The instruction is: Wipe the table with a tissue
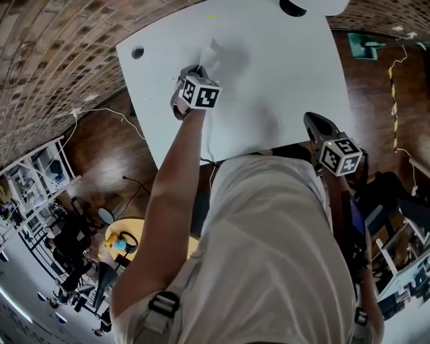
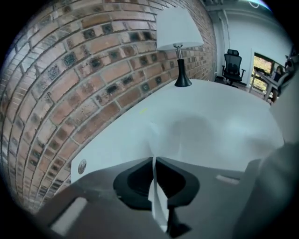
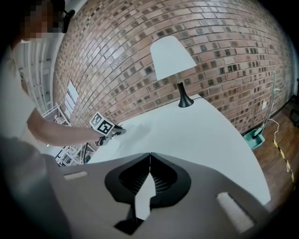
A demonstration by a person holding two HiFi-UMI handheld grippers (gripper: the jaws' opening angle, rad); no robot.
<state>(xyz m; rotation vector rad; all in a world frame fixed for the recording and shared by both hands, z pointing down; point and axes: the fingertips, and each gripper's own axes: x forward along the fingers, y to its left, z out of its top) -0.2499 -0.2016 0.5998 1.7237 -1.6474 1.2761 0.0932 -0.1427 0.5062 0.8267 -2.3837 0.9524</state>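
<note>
Head view: stretching the left gripper (image 1: 199, 67) out over the white table (image 1: 282, 80), well short of the lamp (image 1: 293, 7) and off to the lamp's left, with the tissue (image 1: 218, 54) sticking out past the fingertips on the side facing the lamp. Clenching the left jaws tight on that tissue, judging by the left gripper view: pinching a thin white strip edge-on in the slot and letting the loose end fan out ahead, toward the lamp's black base and white shade, without giving a clear read on whether the paper is touching the tabletop. Holding the right gripper (image 1: 321, 125) much farther from the lamp, at the table's near edge just beside the person's torso (image 1: 269, 248), well apart from the left gripper and the tissue. Pressing the right jaws together on nothing, judging by the right gripper view: showing only pale tabletop through the opening behind the closed tips, and catching the left gripper and a bare forearm (image 3: 60, 133) off to the lamp's left. Pointing both grippers toward the lamp's end of the table, with the brick wall (image 2: 70, 70) rising behind the lamp and a black office chair (image 2: 232, 65) standing beyond the lamp to its right.
</note>
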